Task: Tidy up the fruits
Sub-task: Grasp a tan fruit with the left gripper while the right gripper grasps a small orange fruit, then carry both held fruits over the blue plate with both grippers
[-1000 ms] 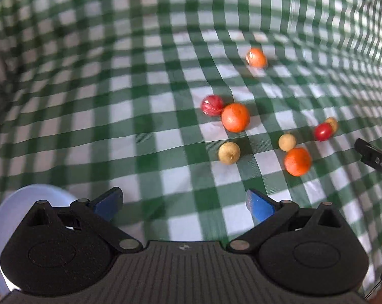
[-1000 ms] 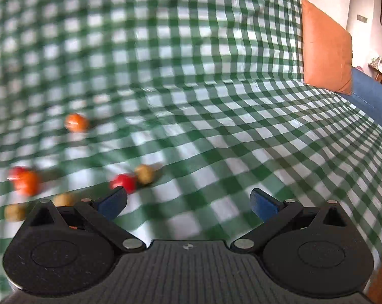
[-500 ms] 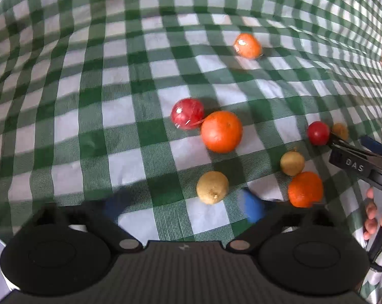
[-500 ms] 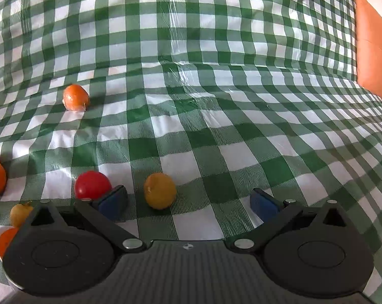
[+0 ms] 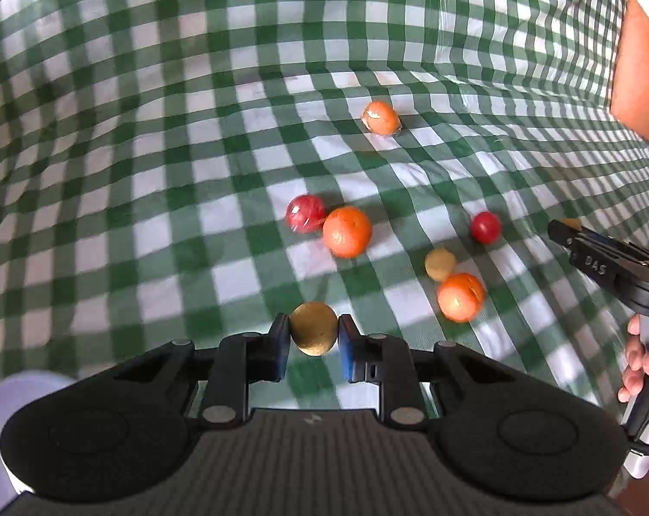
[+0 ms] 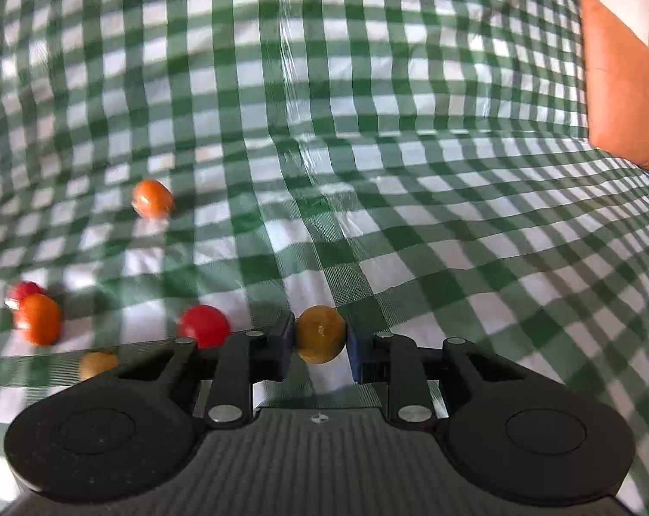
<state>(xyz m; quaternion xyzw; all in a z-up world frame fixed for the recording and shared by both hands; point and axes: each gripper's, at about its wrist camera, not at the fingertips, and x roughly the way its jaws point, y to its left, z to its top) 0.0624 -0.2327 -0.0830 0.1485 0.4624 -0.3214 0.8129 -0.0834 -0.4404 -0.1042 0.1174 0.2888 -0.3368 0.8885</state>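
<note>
My left gripper [image 5: 314,337] is shut on a small yellow fruit [image 5: 313,329], its blue pads pressing both sides. Beyond it on the green checked cloth lie a red fruit [image 5: 305,213] touching a large orange [image 5: 347,231], a smaller orange [image 5: 460,297], a pale yellow fruit [image 5: 440,264], a small red fruit [image 5: 486,227] and a far orange fruit [image 5: 380,118]. My right gripper [image 6: 320,342] is shut on an amber-yellow fruit [image 6: 321,334]. To its left sits the small red fruit [image 6: 204,326].
An orange cushion [image 6: 621,86] stands at the far right edge of the cloth. A white plate rim [image 5: 6,404] shows at the lower left of the left wrist view. The right gripper's body [image 5: 604,262] and a hand [image 5: 642,365] fill that view's right edge.
Both grippers went from wide open to shut. The left one closed on the yellow fruit, the right one on the amber fruit beside the small red one.
</note>
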